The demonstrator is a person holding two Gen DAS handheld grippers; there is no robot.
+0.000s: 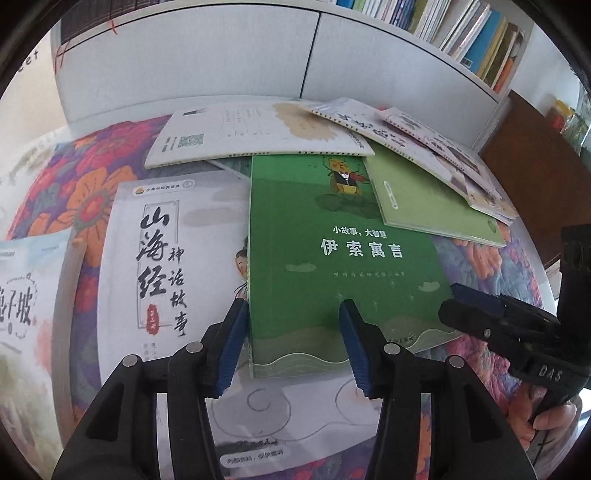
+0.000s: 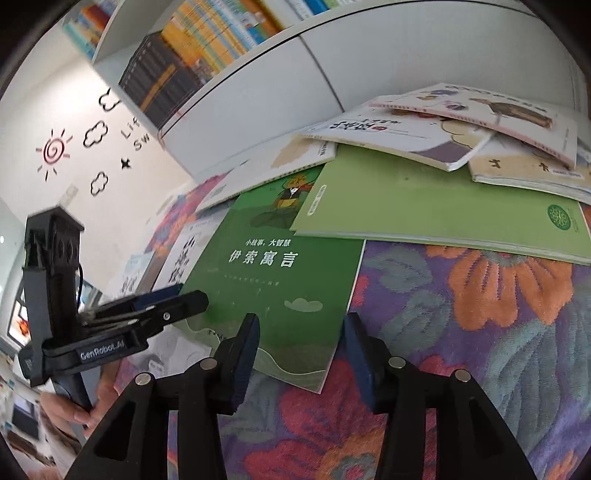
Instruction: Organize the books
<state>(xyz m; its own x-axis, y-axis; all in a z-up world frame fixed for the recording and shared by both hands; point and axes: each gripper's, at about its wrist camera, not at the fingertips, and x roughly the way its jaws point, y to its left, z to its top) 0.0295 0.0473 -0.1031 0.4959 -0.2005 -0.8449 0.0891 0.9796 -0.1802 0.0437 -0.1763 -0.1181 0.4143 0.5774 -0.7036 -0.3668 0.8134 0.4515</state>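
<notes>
Both tongs hovered at the near edge of the dark green book (image 1: 343,254), which lay flat on the flowered cloth (image 2: 480,325) and served as the middle of the whole spread. Left tongs (image 1: 293,343) stood with their blue pads apart, straddling that book's near left corner; the left pad (image 1: 232,347) sat just beside the book's spine edge and the right one over the cover, neither pressing on it. Right tongs (image 2: 301,358) were likewise parted, with the book's near right corner between the pads and nothing gripped.

Left of the dark green book, and partly under it, lay a white book with black brush lettering (image 1: 162,266). Farther left still was a pale blue book (image 1: 26,295), only partly in sight. A white book showing a square code (image 1: 255,129) lay across the green book's far end. A light green book (image 2: 436,210) overlapped its far right corner, and on that rested a loose heap of pale picture books (image 2: 461,125). Behind all of them rose a white cabinet (image 1: 221,62) carrying a shelf of upright books (image 1: 469,33). A hand (image 2: 77,406) held the left tongs' grip.
</notes>
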